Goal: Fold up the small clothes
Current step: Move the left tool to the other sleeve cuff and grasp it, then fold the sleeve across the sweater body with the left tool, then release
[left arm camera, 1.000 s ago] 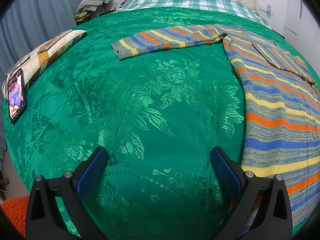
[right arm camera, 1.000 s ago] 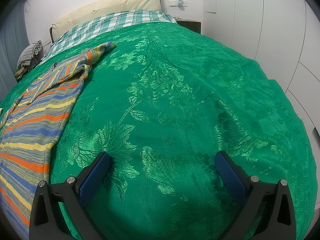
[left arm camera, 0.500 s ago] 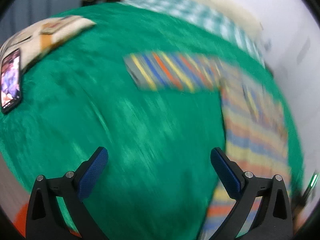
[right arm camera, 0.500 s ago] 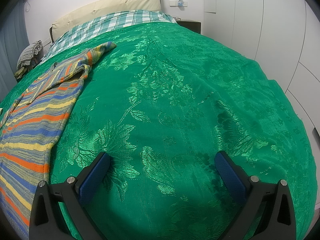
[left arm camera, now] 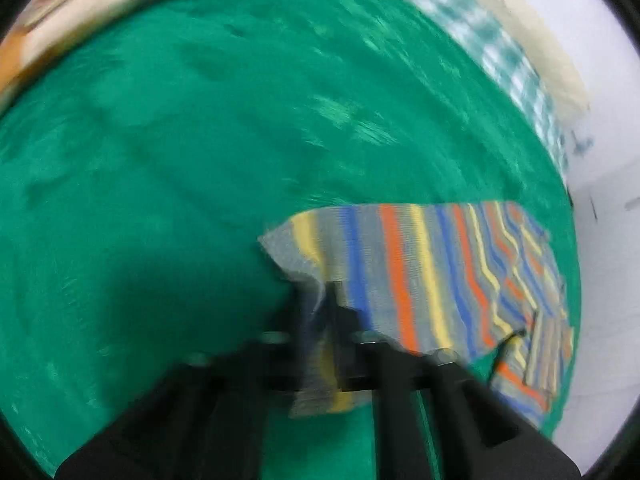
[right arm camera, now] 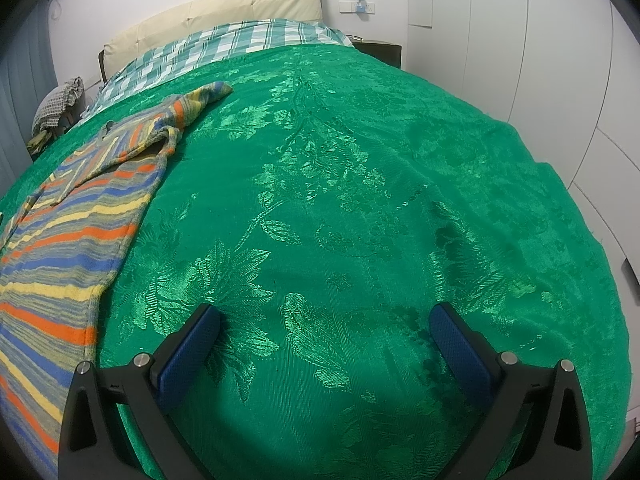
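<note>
A striped knit sweater (right arm camera: 76, 216) in grey, blue, orange and yellow lies on the green bedspread (right arm camera: 360, 200), at the left of the right wrist view, with one sleeve folded toward the pillows. In the blurred left wrist view my left gripper (left arm camera: 320, 312) is shut on the cuff end of the sweater's sleeve (left arm camera: 400, 264), which stretches away to the right. My right gripper (right arm camera: 324, 344) is open and empty, low over bare bedspread to the right of the sweater.
A checked sheet (right arm camera: 224, 52) and a cream headboard (right arm camera: 216, 16) lie at the far end of the bed. A cushion (left arm camera: 88, 12) sits at the bed's left edge. White wardrobe doors (right arm camera: 560, 60) stand to the right. A bundle of cloth (right arm camera: 56, 104) lies beyond the far left corner.
My left gripper has swung forward across the bed to the sleeve and closed on its cuff. My right gripper has stayed still and open.
</note>
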{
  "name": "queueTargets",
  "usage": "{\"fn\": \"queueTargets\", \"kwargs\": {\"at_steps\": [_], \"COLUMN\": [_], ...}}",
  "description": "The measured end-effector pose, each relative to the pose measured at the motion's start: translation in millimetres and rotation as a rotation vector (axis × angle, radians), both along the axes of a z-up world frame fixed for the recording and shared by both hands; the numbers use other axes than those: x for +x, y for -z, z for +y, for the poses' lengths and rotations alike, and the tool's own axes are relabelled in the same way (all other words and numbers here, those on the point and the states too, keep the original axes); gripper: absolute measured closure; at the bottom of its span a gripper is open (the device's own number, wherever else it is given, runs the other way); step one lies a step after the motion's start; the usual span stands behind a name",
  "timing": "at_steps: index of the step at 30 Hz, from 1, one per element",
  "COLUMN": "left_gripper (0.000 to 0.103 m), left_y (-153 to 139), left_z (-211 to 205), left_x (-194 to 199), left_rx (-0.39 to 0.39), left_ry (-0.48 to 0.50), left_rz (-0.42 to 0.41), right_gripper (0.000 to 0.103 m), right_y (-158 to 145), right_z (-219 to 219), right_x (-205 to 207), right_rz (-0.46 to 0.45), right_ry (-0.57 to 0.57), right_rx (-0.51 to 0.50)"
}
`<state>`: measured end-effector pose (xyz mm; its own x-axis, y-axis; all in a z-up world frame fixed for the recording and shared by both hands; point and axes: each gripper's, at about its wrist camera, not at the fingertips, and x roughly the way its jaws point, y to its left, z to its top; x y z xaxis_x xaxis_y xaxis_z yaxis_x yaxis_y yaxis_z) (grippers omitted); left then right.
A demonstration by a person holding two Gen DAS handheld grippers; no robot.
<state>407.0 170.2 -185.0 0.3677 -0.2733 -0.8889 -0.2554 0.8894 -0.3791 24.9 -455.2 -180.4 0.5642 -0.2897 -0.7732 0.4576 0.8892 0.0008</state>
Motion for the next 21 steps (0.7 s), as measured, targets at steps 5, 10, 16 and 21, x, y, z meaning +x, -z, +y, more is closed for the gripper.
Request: {"fn": "queueTargets", "kwargs": {"at_steps": [5, 10, 16, 21], "left_gripper": [0.101, 0.101, 0.096, 0.021], "left_y": [-95.3, -166.8, -149.4, -75.6], "left_z": [-75.5, -216.7, -377.5, -433.0], "left_x": [22.6, 13.3, -35.4, -78.9], "left_rx": [0.342, 0.426, 0.442, 0.501], "left_ry": [0.219, 0.524, 0.815, 0.905], "left_rz": [-0.217, -0.438, -0.587, -0.438], "right_gripper": [0.000, 0.000, 0.000, 0.000], "right_y": [-0.1, -0.3, -0.5, -0.5], "right_z": [1.5, 1.9, 2.5, 2.5], "right_x": [1.9, 2.0, 1.9, 1.8], "right_rz": [0.008, 0.011, 0.011, 0.011], "right_ry": [0.000, 0.000, 0.000, 0.000], "right_rx": [-0.012, -0.018, -0.019, -0.018]}}
